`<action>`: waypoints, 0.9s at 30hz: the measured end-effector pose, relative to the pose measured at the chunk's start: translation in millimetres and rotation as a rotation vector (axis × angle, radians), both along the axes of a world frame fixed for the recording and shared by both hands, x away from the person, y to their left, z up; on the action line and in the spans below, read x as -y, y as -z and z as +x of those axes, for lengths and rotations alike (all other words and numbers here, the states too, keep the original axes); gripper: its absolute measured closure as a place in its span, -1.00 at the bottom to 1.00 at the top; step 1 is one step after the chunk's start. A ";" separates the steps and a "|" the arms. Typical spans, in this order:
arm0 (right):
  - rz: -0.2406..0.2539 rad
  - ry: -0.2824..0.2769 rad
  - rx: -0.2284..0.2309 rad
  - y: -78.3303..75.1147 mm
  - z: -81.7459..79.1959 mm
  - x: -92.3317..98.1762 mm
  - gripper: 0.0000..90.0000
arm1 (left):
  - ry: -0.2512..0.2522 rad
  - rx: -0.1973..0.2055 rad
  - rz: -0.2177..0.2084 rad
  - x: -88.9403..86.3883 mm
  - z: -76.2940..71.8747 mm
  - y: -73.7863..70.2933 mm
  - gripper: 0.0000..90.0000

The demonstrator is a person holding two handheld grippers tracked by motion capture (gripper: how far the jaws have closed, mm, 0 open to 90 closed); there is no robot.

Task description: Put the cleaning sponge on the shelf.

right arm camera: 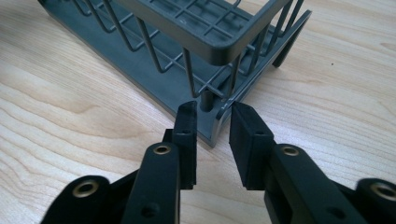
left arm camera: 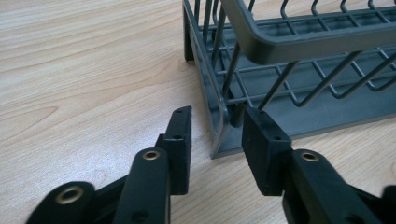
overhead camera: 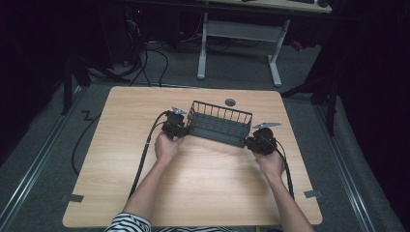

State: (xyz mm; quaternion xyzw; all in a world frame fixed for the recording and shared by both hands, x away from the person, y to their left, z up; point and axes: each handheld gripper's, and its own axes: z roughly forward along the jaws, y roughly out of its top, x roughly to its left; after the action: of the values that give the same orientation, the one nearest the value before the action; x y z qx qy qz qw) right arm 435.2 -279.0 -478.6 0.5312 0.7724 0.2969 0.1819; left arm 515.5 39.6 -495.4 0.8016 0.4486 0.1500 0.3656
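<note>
A dark grey wire basket (overhead camera: 218, 126) stands on the wooden table (overhead camera: 208, 183), set slightly askew. My left gripper (overhead camera: 183, 129) is at its left end. In the left gripper view the jaws (left arm camera: 217, 119) straddle the lower corner of the basket (left arm camera: 299, 44), and a gap shows beside the left pad. My right gripper (overhead camera: 249, 142) is at the basket's right end. There too the jaws (right arm camera: 212, 109) straddle a bottom corner of the basket (right arm camera: 210, 39) with slim gaps on both sides. The basket looks empty.
A small dark round disc (overhead camera: 230, 102) lies on the table just behind the basket. Cables trail from both grippers toward the front edge. Past the table's far edge stand a white desk frame (overhead camera: 275, 63) and floor cables.
</note>
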 end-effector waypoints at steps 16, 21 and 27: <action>-0.023 -0.025 -0.024 3.5 3.1 -2.6 0.91 | 0.015 -0.029 -0.009 0.3 3.7 8.0 0.82; -0.015 -0.027 -0.033 3.1 2.8 -1.6 0.91 | 0.018 -0.040 -0.012 -2.0 4.5 8.0 0.90; -0.013 -0.037 -0.036 3.1 1.6 -2.6 0.92 | 0.033 -0.040 0.016 -3.0 2.2 6.2 0.91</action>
State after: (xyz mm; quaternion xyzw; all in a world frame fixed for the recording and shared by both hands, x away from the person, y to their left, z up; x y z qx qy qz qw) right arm 436.8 -276.4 -481.7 0.5208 0.7871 0.2856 0.1662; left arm 517.7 42.5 -501.6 0.8146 0.4414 0.1314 0.3526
